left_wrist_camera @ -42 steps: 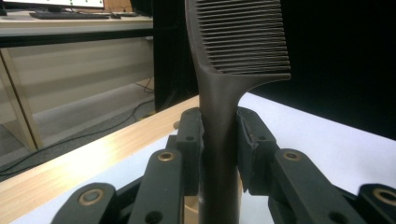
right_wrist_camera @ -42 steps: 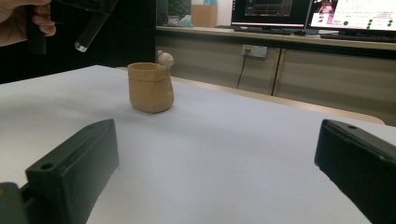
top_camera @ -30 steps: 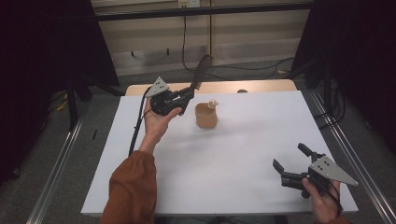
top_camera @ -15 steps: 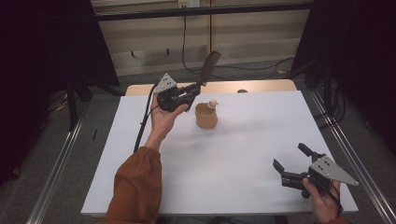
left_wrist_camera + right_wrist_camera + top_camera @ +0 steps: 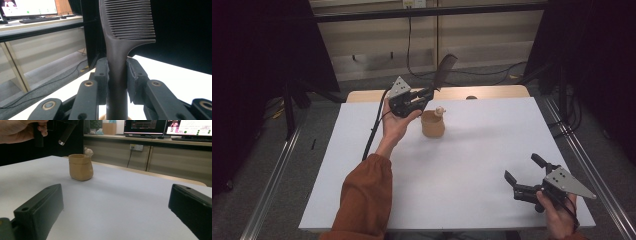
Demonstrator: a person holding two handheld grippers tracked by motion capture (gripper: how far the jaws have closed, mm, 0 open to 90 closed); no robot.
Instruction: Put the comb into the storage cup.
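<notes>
comb (image 5: 125, 37): light, stiff, slick | left hand-held gripper (image 5: 117, 72) pinches its handle, above the cup (image 5: 432, 124) | I keep grip low on handle | right hand-held gripper (image 5: 524, 172) spread, idle over surface (image 5: 472, 165)

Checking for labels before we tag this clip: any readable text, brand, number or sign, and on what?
None can be read.
Monitors behind the table, in the right gripper view: lines on screen, too blurred to read.
Monitor at top left of the left gripper view: blurred too.
Comb, brown pot, left hand-held gripper, right hand-held gripper: no markings visible.
</notes>
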